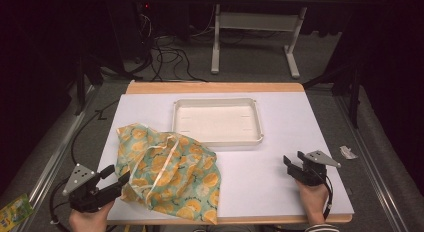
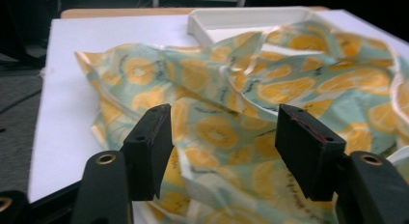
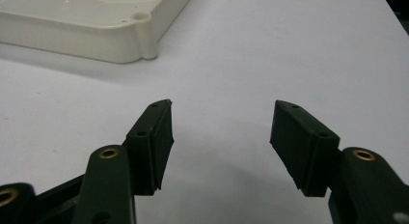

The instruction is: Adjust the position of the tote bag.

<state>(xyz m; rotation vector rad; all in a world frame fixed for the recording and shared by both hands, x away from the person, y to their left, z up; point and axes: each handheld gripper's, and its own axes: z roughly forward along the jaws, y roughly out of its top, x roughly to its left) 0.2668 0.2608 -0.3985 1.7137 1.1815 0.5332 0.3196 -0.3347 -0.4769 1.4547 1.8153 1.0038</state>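
left tongs (image 1: 116, 178): spread, at the near-left edge of the cloth (image 1: 170, 172) | cloth: crumpled on the surface (image 1: 280, 117), its far corner just beside the tray (image 1: 218, 120) | right tongs (image 1: 295, 159): spread, over bare surface, well apart from cloth

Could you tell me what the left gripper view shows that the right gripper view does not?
The left gripper view has the orange-slice patterned cloth, crumpled on the table, with the left tongs open right at its near edge. The right gripper view has the right tongs, open above bare white table surface with nothing between them, and a close corner of the tray. Both views take in the cream tray and the white table top.
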